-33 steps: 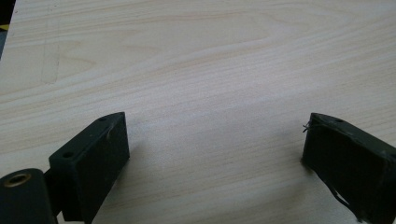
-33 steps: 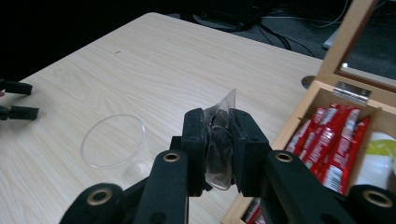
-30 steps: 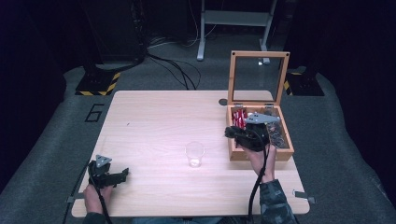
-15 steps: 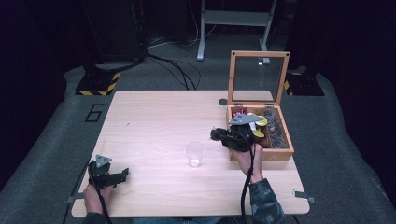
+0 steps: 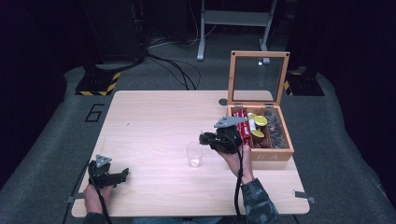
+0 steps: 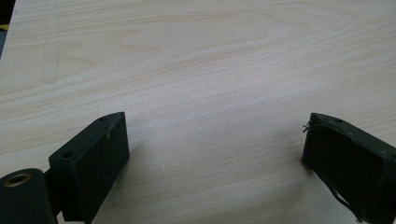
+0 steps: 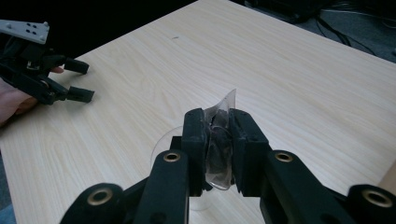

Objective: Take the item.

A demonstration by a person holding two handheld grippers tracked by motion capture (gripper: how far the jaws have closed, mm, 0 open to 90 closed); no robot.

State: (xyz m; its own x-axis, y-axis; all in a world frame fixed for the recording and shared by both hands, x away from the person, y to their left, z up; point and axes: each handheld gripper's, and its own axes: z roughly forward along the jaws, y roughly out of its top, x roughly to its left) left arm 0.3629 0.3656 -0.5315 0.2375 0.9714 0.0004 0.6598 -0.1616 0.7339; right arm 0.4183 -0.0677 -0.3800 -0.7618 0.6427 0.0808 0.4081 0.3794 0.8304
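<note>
One small clear packet [image 7: 219,144] is pinched tight in the right claw [image 5: 208,138], just over the cup [image 5: 194,154] on the surface [image 5: 154,121], so I think it gets dropped in next, while the left claw [image 5: 122,173] rests open

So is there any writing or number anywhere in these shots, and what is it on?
"6": a large dark numeral on the grey floor mat, left of the table.
"TEA", as best I can tell: pale lettering on the front wall of the wooden box; blurred, so uncertain.
Print on the red packets in the box: too small to read.
</note>
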